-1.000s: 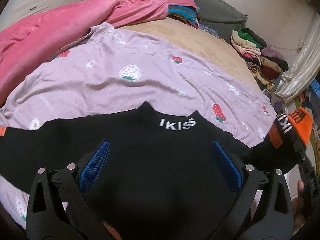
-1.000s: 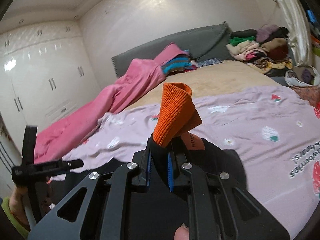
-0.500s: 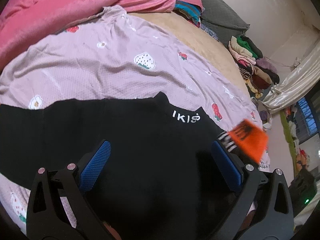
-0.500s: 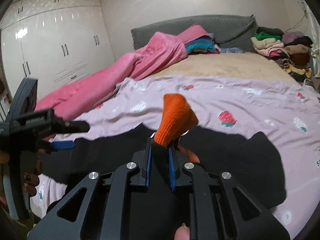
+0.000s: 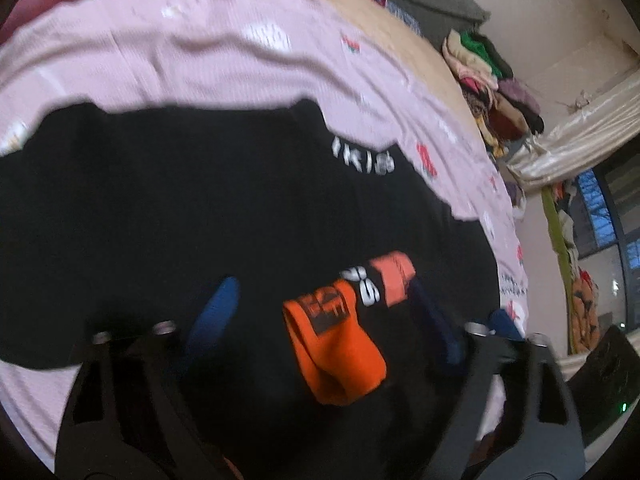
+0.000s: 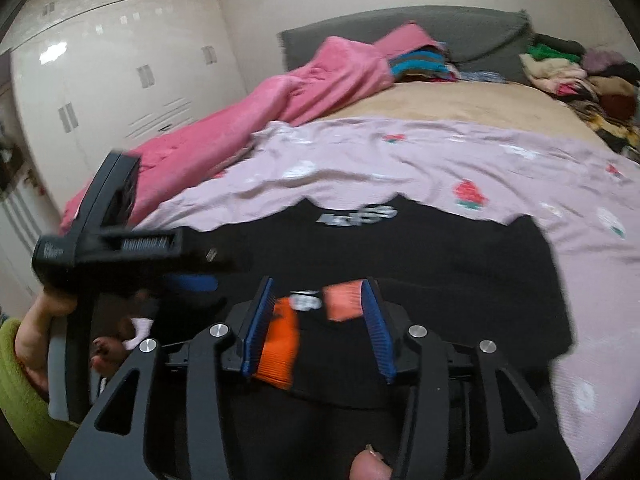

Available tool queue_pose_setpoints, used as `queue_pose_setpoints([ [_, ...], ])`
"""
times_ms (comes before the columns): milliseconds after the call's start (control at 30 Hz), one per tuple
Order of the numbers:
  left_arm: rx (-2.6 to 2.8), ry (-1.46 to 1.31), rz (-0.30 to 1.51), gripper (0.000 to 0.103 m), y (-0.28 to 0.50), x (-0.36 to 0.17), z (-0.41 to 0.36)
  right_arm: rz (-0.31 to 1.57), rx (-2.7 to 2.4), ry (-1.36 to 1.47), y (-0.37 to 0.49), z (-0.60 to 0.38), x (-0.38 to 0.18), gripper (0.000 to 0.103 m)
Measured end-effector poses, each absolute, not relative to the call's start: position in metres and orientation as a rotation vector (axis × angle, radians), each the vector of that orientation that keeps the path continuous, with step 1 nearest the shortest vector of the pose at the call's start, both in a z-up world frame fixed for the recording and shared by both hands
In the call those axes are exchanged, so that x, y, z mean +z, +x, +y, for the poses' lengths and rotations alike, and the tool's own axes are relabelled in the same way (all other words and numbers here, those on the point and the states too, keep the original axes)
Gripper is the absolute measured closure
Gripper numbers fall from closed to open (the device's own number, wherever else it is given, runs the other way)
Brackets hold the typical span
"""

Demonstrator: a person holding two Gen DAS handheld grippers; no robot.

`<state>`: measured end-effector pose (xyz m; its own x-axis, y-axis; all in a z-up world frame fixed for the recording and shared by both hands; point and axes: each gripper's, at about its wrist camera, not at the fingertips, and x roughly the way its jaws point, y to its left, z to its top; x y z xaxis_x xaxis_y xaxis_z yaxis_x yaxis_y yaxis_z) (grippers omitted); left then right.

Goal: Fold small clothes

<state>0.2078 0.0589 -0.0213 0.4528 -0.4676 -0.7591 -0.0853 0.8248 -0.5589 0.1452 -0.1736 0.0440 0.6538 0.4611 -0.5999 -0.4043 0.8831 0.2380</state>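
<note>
A small black sweater point(image 5: 200, 200) with white lettering at the collar lies flat on the lilac strawberry sheet point(image 5: 200, 60). Its right sleeve is folded across the body, and the orange cuff point(image 5: 336, 352) rests on the black front. My left gripper point(image 5: 320, 312) is open just above the sweater, with the cuff between its blue pads. My right gripper point(image 6: 316, 320) is open over the same cuff point(image 6: 280, 344), which lies loose between its fingers. The sweater point(image 6: 440, 260) and the left gripper point(image 6: 132, 248) also show in the right wrist view.
A pink blanket point(image 6: 248, 120) lies along the bed's left side. A pile of clothes point(image 6: 580, 76) sits at the far right corner by the grey headboard point(image 6: 460, 32). White wardrobes point(image 6: 100, 72) stand on the left. The bed's right edge drops off near a curtain point(image 5: 580, 136).
My right gripper carried the orange-cuffed sleeve left across the sweater, lowered it onto the body and opened, letting the cuff go. My left gripper stayed open and shifted toward the cuff.
</note>
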Motion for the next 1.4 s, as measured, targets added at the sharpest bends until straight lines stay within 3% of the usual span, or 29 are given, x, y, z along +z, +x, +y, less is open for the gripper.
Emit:
queue_pose_setpoints([
  [167, -0.246, -0.537, 1.145, 0.041, 0.203, -0.042, 0.029, 0.712, 0.377, 0.118, 0.142, -0.22, 0.041, 0.058],
  [200, -0.243, -0.522, 1.142, 0.047, 0.202, -0.043, 0.024, 0.714, 0.359, 0.124, 0.142, -0.227, 0.04, 0.058],
  [267, -0.23, -0.472, 1.139, 0.071, 0.203, -0.044, 0.012, 0.718, 0.327, 0.133, 0.142, -0.24, 0.038, 0.058],
  [300, -0.233, -0.452, 1.136, 0.09, 0.205, -0.044, 0.008, 0.719, 0.308, 0.139, 0.142, -0.247, 0.037, 0.058],
  [400, -0.262, -0.413, 1.084, 0.097, 0.205, -0.032, -0.001, 0.715, 0.272, 0.152, 0.143, -0.262, 0.037, 0.058],
  [667, -0.273, -0.353, 0.849, 0.098, 0.187, 0.053, 0.022, 0.679, 0.233, 0.15, 0.148, -0.275, 0.047, 0.058],
  [1133, -0.115, -0.392, 0.913, 0.093, 0.175, 0.022, 0.079, 0.774, 0.28, 0.049, 0.177, -0.228, 0.029, 0.058],
  [1333, -0.101, -0.352, 0.908, 0.093, 0.173, 0.02, 0.08, 0.828, 0.313, 0.0, 0.188, -0.204, 0.015, 0.054],
  [1400, -0.126, -0.348, 0.936, 0.093, 0.175, 0.012, 0.075, 0.846, 0.323, -0.014, 0.192, -0.197, 0.01, 0.048],
])
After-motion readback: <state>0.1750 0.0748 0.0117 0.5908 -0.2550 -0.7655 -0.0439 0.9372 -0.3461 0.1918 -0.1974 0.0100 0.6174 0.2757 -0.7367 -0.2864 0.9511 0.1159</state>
